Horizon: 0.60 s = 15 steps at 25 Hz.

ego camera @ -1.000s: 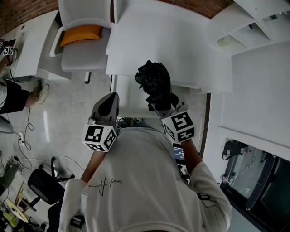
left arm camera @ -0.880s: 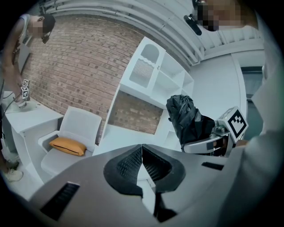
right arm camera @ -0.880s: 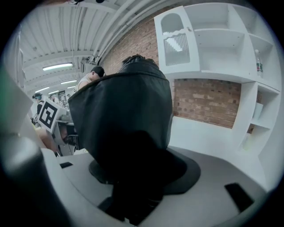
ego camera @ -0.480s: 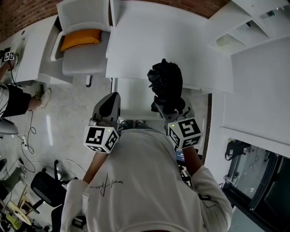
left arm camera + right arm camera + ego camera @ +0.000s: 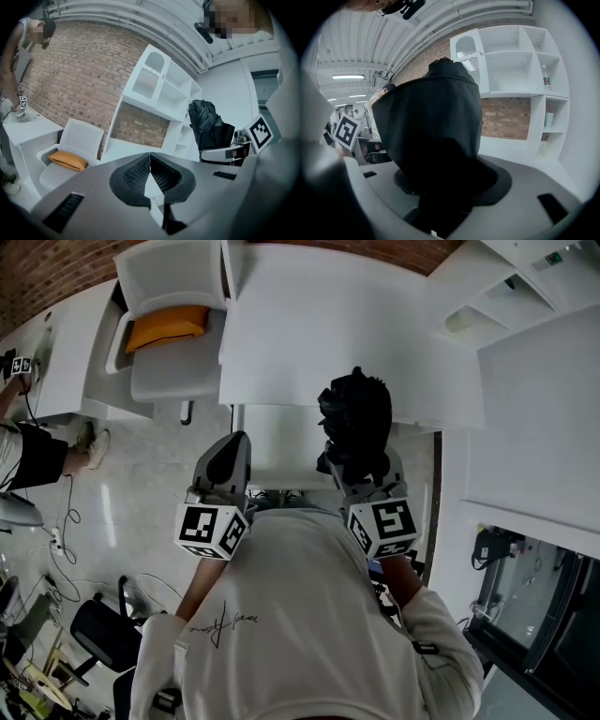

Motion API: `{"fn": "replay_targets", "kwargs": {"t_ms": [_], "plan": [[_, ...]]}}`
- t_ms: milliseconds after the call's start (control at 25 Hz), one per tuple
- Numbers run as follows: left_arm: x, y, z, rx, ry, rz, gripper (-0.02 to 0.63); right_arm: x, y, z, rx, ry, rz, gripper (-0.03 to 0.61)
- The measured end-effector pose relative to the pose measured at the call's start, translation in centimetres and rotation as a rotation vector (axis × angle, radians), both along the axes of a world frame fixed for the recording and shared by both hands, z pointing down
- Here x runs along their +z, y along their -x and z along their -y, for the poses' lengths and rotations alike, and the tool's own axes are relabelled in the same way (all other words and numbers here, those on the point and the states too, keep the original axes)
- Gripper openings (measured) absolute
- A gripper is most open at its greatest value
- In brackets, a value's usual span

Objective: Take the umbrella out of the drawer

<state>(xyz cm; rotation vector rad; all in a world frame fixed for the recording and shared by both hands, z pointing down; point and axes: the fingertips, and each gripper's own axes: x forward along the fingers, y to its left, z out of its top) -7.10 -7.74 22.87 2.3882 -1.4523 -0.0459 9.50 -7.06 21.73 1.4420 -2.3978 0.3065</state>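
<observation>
Head view is showing a wide white desk top [image 5: 319,324] with a shallow white drawer [image 5: 281,442] standing pulled out beneath its near edge. A pale tiled floor [image 5: 141,484] is spreading to the left, and a red brick wall [image 5: 56,277] is running behind. A white moulded armchair [image 5: 169,371] is sitting beside the desk, carrying a flat orange cushion [image 5: 167,326]. White open shelving [image 5: 525,287] is filling the right side.

The folded black fabric umbrella [image 5: 356,423] is hanging in the air over the drawer's right part and the desk edge, out of the drawer. The right gripper [image 5: 361,470] is clamping its lower part, the jaws standing wide around the bundled cloth [image 5: 436,122]. In the left gripper view the umbrella [image 5: 206,124] is standing close to upright, its long axis rising from the jaws and its rumpled top leaning slightly left in front of the shelving.

The left gripper [image 5: 225,460] is hovering over the drawer's left front, well apart from the umbrella, its ribbed pads [image 5: 161,176] pressing together with nothing between them.
</observation>
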Motion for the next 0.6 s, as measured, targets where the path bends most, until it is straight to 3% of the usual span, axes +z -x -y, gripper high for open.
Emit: {"fn": "replay_targets", "kwargs": {"t_ms": [600], "plan": [[-1.6,0.0,-0.2,-0.04,-0.047,0.004,0.017,-0.8,-1.0,-0.8,0.103,-0.069,0.059,0.236]]}}
